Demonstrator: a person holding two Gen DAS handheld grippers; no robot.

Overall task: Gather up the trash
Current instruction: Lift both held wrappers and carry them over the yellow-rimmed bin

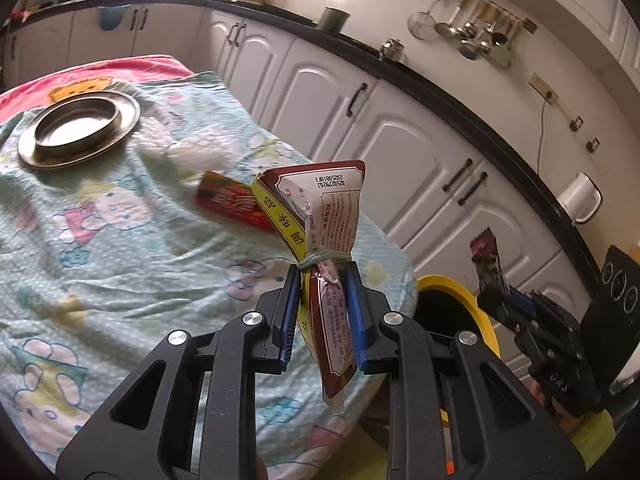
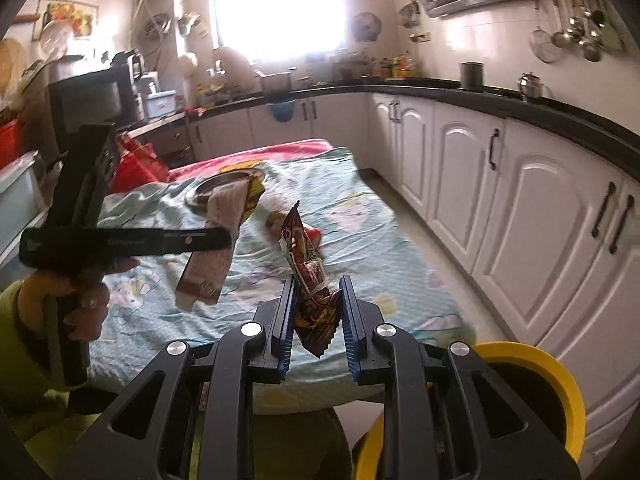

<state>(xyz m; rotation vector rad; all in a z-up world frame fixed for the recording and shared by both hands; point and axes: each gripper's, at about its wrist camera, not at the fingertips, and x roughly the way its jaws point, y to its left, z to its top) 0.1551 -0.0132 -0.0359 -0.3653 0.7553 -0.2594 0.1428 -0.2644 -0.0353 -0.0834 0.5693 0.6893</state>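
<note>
My left gripper is shut on a maroon and yellow seasoning packet tied with a rubber band, held above the table's near right corner. It also shows in the right wrist view. My right gripper is shut on a dark snack wrapper, also seen in the left wrist view, close to the yellow-rimmed trash bin. A red wrapper lies on the tablecloth.
A metal plate sits at the table's far left on the cartoon-print cloth. White cabinets with a black counter run along the right. The bin stands on the floor at the table's corner.
</note>
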